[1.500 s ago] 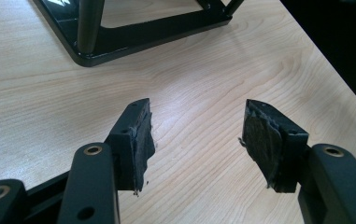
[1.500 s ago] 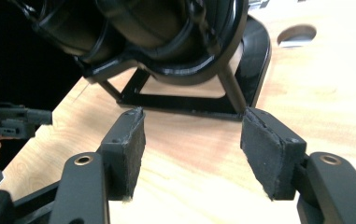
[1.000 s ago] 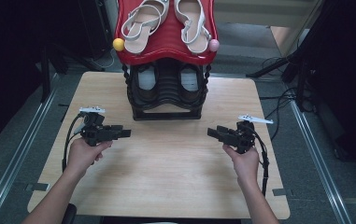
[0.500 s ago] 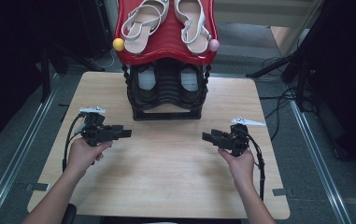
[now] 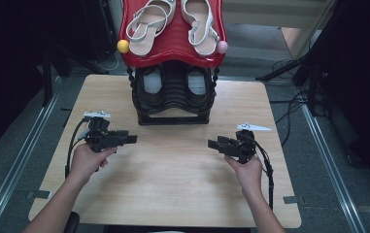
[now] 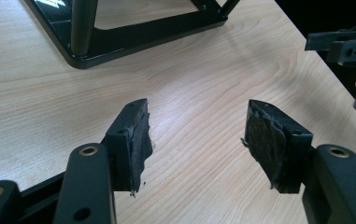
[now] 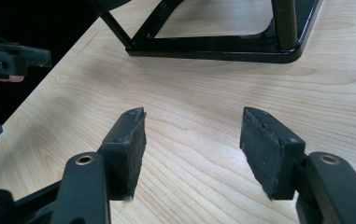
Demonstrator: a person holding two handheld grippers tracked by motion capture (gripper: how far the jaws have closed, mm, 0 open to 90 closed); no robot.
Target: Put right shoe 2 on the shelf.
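— Grippers first, left to right: our left gripper (image 5: 130, 139) hangs over the bare table (image 5: 173, 194), jaws spread wide with nothing between the pads (image 6: 140, 140).

— And our right gripper (image 5: 213, 144)?

— It is just as wide and just as empty, low over the wood on the other side; both point inward at each other.

— Where are the shoes?

— On the shoe rack (image 5: 173, 92) at the far edge: pale sandals (image 5: 148, 24) on the red top shelf (image 5: 173, 48), a darker pair (image 5: 194, 82) underneath. They are well apart from both grippers.

— So nothing is done?

— We judge it is barely started: nothing is grasped, and every reach and lift is left.
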